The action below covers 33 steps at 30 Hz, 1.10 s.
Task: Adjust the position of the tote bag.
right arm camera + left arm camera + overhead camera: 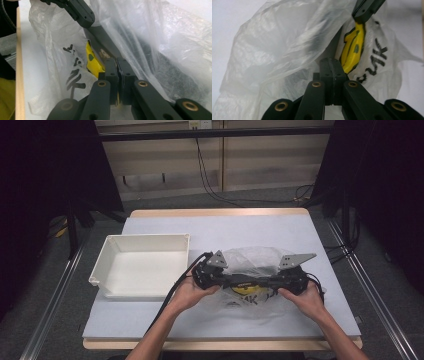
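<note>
Nearby, bare white tray

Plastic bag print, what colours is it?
Yellow and black on the clear plastic bag, best in the left gripper view.

One clear plastic bag with black lettering and a yellow print lies on the table. One white tray sits beside it. Two grippers are present, the left gripper and the right gripper. The bag seems single-layered, though its folds make this uncertain.

White tray, empty, left on grey-covered surface; black cables on floor beyond; dark curtains at sides.
</note>
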Tool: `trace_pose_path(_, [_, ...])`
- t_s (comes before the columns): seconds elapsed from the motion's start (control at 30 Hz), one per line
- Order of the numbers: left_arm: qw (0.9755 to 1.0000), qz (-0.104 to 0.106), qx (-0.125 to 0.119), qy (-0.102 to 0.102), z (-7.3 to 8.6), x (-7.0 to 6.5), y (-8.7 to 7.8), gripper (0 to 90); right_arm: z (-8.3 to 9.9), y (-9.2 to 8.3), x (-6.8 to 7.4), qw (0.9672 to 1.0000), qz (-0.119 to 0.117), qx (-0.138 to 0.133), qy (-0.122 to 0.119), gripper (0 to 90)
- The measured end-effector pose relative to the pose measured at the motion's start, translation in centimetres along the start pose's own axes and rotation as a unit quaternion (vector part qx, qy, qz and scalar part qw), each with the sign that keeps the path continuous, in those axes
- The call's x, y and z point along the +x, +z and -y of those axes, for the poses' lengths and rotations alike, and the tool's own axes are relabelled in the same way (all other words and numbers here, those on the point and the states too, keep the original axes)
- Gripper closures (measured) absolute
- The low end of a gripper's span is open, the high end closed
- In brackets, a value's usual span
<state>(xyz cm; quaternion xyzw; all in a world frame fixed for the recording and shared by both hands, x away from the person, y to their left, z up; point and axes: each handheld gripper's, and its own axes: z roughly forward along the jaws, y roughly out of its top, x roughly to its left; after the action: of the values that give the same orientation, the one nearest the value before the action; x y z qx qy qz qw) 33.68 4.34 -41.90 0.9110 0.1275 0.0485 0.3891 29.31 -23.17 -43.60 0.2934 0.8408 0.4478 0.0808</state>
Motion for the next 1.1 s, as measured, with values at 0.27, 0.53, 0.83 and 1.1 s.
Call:
trace_pose_path(0.27, [0.9992,-0.026,0.002,-0.031,1.2,1.3,-0.2,90.0,-0.2,0.0,-1.0,0.9997,0.022,0.006,0.007,88.2])
trace_pose_path(0.53, [0.9982,-0.042,0.002,-0.043,2.2,1.8,-1.0,90.0,0.0,-0.1,-1.7,0.9989,0.044,0.013,0.014,88.1])
trace_pose_path(0.83, [0.9963,-0.061,0.021,-0.056,3.4,2.2,-1.2,90.0,0.3,-0.7,-2.8,0.9973,0.068,0.012,0.026,88.1])
trace_pose_path(1.1, [0.9957,-0.066,0.035,-0.054,4.0,2.4,-0.9,90.0,0.4,-1.2,-4.2,0.9951,0.089,0.007,0.041,88.8])
